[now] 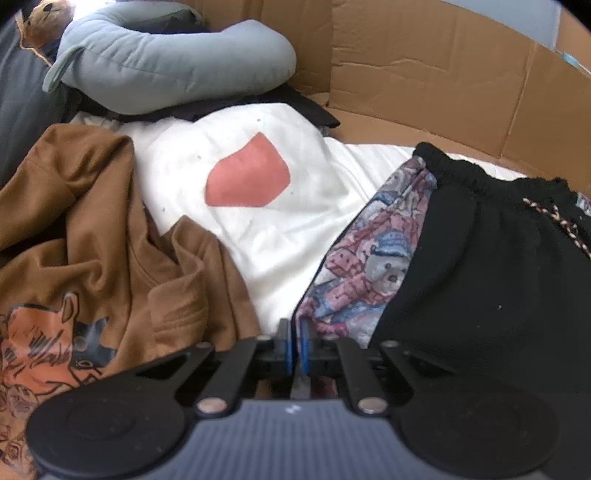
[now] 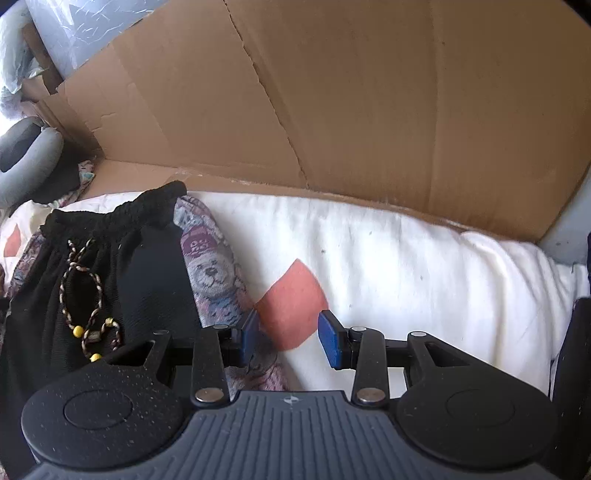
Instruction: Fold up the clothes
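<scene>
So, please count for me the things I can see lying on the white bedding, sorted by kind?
Garments: 2, the brown sweatshirt and the black shorts with teddy-bear side panels.
Pillows: 1, the grey curved pillow.
Soft toys: 1, the brown plush bear.
Total: 4.

White quilt (image 2: 388,251) w/ pink patches carries black shorts (image 1: 480,258), brown shirt (image 1: 92,221), grey pillow (image 1: 166,62).
</scene>
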